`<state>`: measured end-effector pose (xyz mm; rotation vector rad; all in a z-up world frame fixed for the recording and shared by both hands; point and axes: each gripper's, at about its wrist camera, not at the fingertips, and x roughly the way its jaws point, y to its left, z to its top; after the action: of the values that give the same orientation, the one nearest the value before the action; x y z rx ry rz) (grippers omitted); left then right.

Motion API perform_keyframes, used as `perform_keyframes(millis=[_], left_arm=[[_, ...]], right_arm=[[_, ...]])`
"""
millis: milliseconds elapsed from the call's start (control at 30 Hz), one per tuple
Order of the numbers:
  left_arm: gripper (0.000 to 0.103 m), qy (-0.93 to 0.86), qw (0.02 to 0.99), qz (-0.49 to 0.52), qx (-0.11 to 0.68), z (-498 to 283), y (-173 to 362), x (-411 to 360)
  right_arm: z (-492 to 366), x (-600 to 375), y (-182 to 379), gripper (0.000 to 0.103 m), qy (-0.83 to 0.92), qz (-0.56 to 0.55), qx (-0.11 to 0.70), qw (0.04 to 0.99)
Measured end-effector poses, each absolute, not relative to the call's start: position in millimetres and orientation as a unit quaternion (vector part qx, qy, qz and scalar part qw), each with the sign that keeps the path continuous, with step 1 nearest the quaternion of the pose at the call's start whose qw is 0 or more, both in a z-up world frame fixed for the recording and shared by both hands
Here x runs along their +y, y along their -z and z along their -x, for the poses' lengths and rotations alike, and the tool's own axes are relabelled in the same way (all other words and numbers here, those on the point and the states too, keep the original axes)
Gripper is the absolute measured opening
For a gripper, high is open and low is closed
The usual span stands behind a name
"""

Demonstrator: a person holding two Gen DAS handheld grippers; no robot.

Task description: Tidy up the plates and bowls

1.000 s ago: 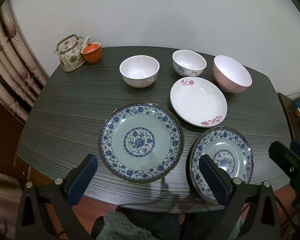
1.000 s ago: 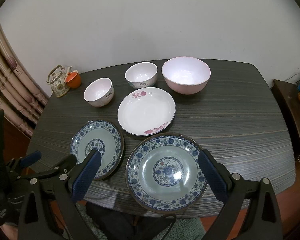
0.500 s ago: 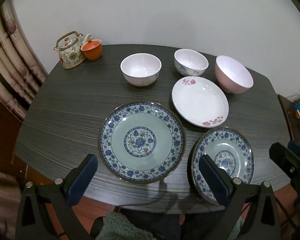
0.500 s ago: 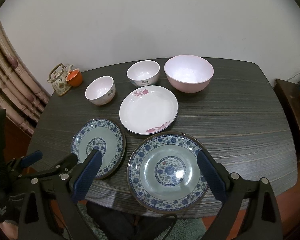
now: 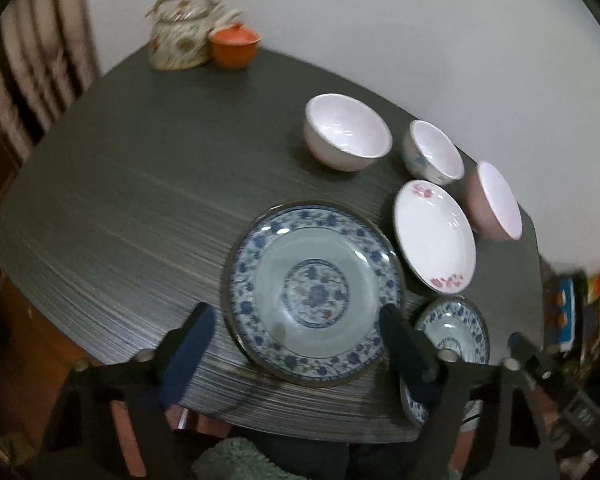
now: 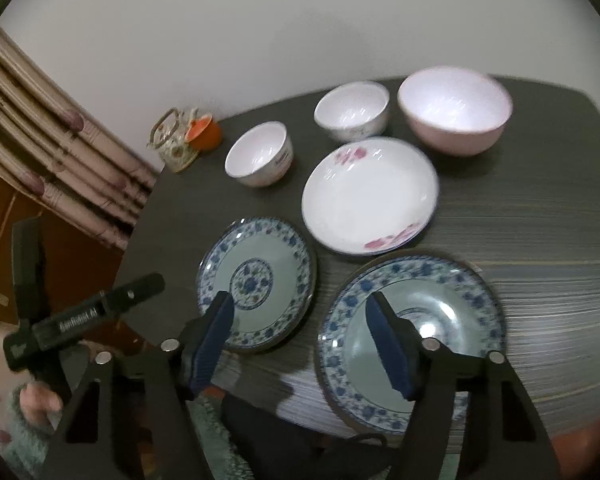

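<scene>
Two blue-patterned plates lie at the near edge of the dark table: one in front of my left gripper (image 5: 314,292), seen left in the right wrist view (image 6: 256,284), and one under my right gripper (image 6: 416,336), seen small at right in the left wrist view (image 5: 454,330). Behind them are a white plate with pink flowers (image 6: 370,196), two white bowls (image 6: 260,156) (image 6: 352,110) and a pink bowl (image 6: 456,108). My left gripper (image 5: 296,350) is open, straddling the near rim of its plate. My right gripper (image 6: 302,340) is open, between the two blue plates.
A floral teapot (image 5: 178,36) and an orange cup (image 5: 234,44) stand at the far left corner of the table (image 5: 120,184). Curtains (image 6: 52,144) hang at the left. A white wall is behind the table.
Both grippers have moved forward and lower toward the plates. The left view swung left, the right view swung right. Both frames are blurred by motion. No dish has moved.
</scene>
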<state>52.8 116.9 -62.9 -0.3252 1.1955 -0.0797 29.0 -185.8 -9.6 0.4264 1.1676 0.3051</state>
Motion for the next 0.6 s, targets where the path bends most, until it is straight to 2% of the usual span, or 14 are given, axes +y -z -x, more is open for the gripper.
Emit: perform_keyframes(millis=[133,200,233,267,600], left_arm=[[0.081,0.033,0.804,0.179,0.567,-61,77,139],[0.073,0.035,0.799,0.193,0.569,-64,83,148],[0.063,0.041,0.791,0.207,0.574,-67,88,153],[0.061,0.045,0.783,0.222,0.579,-69,93,157],[0.061,0.059,0.739,0.288,0.607,-80,128,177]], right_arm=[[-41,-176,26,0.051,-0.164,-0.207,0.56,0.785],[-49,-168,36,0.049,-0.165,-0.203,0.573,0.777],[-53,-164,40,0.045,-0.171,-0.201,0.575,0.774],[-56,-162,45,0.044,-0.169,-0.199,0.581,0.771],[-83,-153,83,0.043,-0.173,-0.218,0.615,0.738]])
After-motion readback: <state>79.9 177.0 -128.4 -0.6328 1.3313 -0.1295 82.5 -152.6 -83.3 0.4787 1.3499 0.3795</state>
